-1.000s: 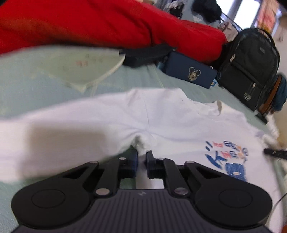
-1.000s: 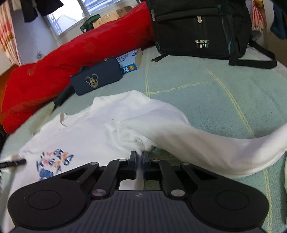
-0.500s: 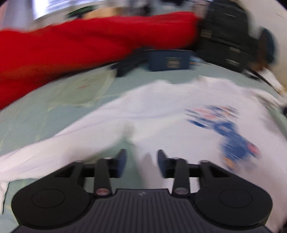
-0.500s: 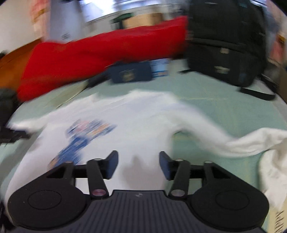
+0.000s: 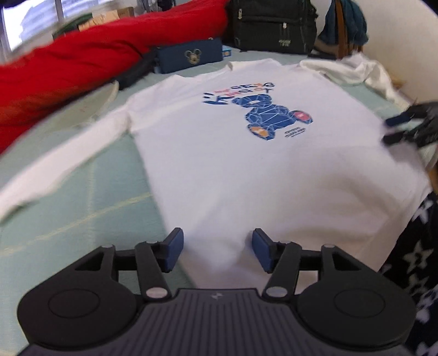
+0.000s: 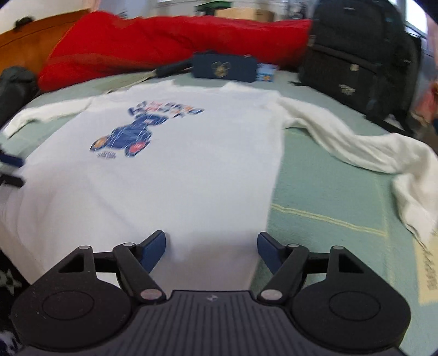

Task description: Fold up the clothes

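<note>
A white long-sleeved cotton shirt [image 5: 246,169] with a blue geometric bear print lies flat, print up, across the pale green bed [image 5: 82,219], filling the middle of both views with its sleeves trailing to the left and right edges. At the bottom centre of each view, the left gripper [image 5: 216,250] and right gripper [image 6: 210,246] have just been opening, their blue-padded fingers now spread over the shirt's near hem without pressing it. Along the top lie a red quilt [image 5: 82,60], a navy pouch [image 5: 189,56] and a black backpack [image 5: 273,24].

No readable text: white shirt [image 5: 246,169] print lettering too blurry, navy pouch [image 5: 190,56] shows mouse-head emblem only.
</note>
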### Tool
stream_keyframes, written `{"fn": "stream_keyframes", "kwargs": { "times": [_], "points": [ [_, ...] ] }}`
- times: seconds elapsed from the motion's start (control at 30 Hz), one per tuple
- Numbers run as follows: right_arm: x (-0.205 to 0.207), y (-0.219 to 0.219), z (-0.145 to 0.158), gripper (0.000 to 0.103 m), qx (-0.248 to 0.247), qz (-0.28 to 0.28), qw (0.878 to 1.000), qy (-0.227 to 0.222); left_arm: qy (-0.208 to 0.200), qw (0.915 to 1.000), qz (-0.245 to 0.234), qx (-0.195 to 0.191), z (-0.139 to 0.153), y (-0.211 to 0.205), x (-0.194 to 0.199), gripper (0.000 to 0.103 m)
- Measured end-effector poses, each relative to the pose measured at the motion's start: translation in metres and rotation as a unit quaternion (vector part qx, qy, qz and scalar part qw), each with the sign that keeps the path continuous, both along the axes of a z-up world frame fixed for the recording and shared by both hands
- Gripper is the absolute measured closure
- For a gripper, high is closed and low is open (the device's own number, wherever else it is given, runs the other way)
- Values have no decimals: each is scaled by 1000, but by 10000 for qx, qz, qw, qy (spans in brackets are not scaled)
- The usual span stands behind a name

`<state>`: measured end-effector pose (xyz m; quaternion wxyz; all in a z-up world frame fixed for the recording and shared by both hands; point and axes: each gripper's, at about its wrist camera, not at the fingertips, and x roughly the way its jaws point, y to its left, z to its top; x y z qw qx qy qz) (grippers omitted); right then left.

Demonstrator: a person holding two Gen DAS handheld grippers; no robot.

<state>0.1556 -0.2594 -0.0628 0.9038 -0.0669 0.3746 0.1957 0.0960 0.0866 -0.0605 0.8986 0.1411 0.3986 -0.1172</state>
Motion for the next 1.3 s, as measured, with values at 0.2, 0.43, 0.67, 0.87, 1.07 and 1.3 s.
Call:
{"fn": "stream_keyframes", "kwargs": {
  "times": [0.2,0.43,0.67,0.87,1.07,1.3],
  "points": [
    [-22,41,12,18,295,215,9987,-343,-370,9964,-696,-299,19,-48,-5,33],
    [-24,54,-28,0,158,-263,9995,-111,-51,9996,-156,-227,-20,-50,-18,31],
    [-28,51,-32,0,229,-390,9989,-126,-23,9988,183,-455,-4,-28,-31,30],
    [-27,52,-33,0,241,-454,9986,-82,-471,9971,133,-576,23,-49,13,23],
    [-28,51,-35,0,248,-433,9987,-143,204,9931,693,-928,-20,-56,40,22],
    [-29,51,-28,0,293,-608,9977,-105,143,9916,884,-935,-12,-43,24,21]
  ]
}}
